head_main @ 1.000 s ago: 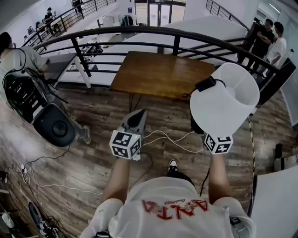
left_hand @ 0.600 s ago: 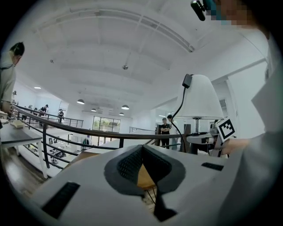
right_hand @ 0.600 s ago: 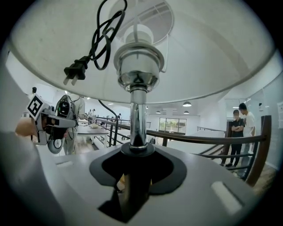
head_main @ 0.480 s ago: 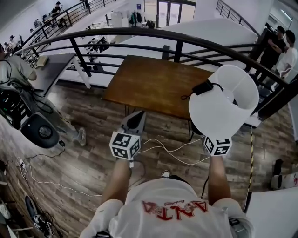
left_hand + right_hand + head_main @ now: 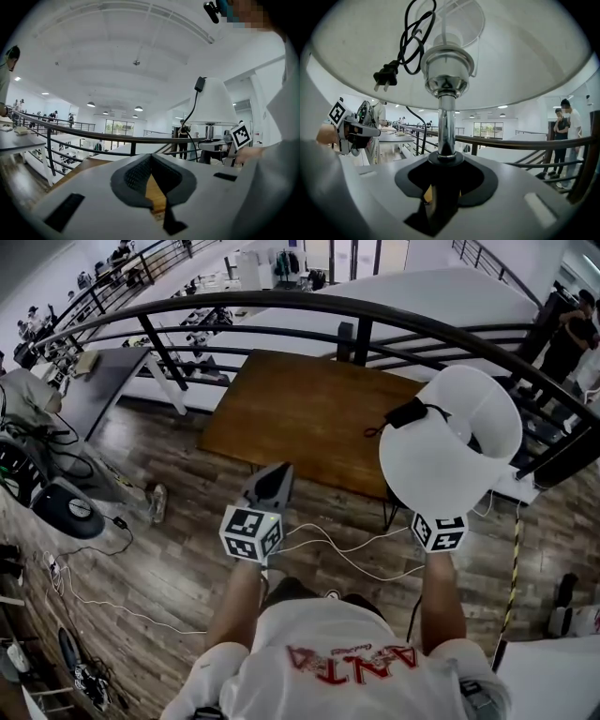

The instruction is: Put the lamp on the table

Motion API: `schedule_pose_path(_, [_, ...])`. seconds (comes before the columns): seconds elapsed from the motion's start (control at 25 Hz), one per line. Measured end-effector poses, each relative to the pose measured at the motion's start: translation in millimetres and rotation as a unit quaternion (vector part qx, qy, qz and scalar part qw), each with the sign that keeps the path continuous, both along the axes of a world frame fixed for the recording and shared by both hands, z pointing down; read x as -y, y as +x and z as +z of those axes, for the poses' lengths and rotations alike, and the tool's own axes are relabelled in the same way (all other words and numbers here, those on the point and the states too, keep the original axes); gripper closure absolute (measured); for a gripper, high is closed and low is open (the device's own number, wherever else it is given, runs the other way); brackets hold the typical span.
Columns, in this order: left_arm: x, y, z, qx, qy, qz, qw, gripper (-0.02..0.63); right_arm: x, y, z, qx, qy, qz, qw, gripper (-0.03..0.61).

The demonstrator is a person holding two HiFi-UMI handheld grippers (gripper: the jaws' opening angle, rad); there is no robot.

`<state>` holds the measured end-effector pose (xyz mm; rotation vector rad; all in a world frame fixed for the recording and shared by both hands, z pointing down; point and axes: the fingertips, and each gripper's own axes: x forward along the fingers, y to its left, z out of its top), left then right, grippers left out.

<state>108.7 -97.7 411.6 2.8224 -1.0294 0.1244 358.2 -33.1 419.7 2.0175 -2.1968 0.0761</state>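
Before wooden table (image 5: 309, 409), lamp (image 5: 450, 442) stands in right tool (image 5: 443, 185).

Left gripper (image 5: 273, 481) points forward, jaws together, empty; right gripper (image 5: 440, 185), to its right, clamps the lamp (image 5: 448, 446) upright.

Head view looks down; gripper views share the railing (image 5: 117, 136).
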Motion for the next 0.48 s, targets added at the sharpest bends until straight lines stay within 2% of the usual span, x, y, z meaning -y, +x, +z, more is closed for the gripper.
schedule_pose_path(0.28, [40, 11, 7, 0.008, -0.008, -0.002, 0.9999, 0.604, 41, 10, 12, 0.004, -0.013, -0.005, 1.000, 0.454])
schedule_pose_path(0.48, [82, 4, 4, 0.008, -0.007, -0.005, 0.9999, 0.604, 85, 1, 8, 0.004, -0.016, -0.013, 1.000, 0.454])
